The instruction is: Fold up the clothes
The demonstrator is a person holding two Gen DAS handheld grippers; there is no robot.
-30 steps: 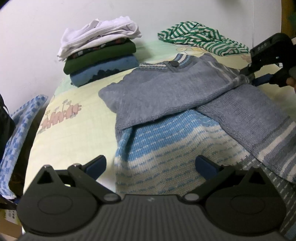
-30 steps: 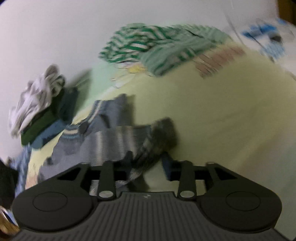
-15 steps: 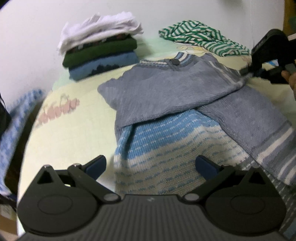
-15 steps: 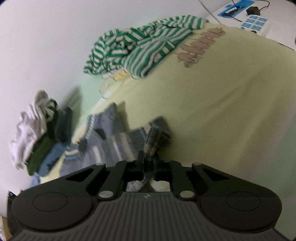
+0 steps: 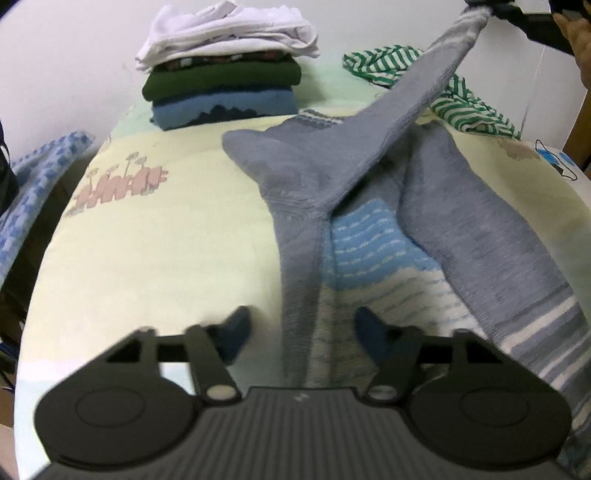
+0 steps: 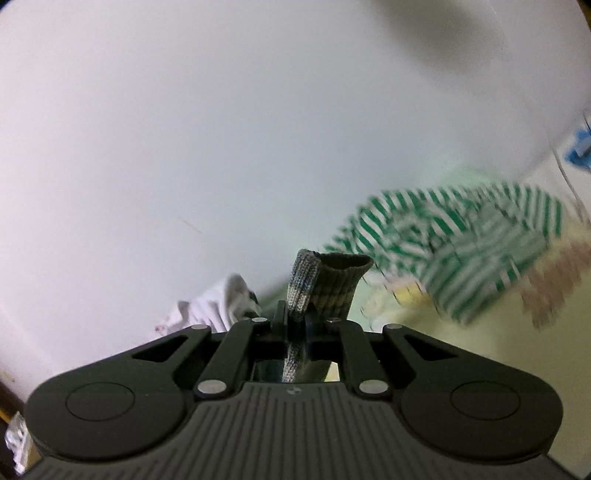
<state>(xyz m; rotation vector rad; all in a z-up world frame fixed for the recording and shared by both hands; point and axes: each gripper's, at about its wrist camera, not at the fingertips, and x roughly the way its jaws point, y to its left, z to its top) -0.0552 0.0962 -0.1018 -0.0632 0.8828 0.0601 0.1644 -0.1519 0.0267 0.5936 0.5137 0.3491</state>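
Note:
A grey-blue knitted sweater [image 5: 295,173] with a light-blue and white striped body lies on the pale yellow bed [image 5: 166,240]. One sleeve [image 5: 417,88] is stretched up and to the right. Its cuff [image 6: 325,280] is pinched in my right gripper [image 6: 295,325], which is shut and appears at the top right of the left wrist view [image 5: 484,7]. The other sleeve [image 5: 480,229] lies flat on the right. My left gripper [image 5: 303,328] hovers low over the sweater's near edge. Its jaws are closing, the knit lies between the fingers, and neither pad presses on it.
A stack of folded clothes [image 5: 225,62] stands at the back against the white wall, its white top [image 6: 218,299] also in the right wrist view. A crumpled green-striped garment [image 5: 461,96] [image 6: 461,251] lies back right. Blue checked cloth [image 5: 37,177] hangs off the left edge. A hand [image 5: 580,40] holds the right gripper.
The right gripper closed on the sleeve cuff and rose, pulling the sleeve up off the sweater's body. The left gripper's jaws have narrowed from wide open and it rolled slightly.

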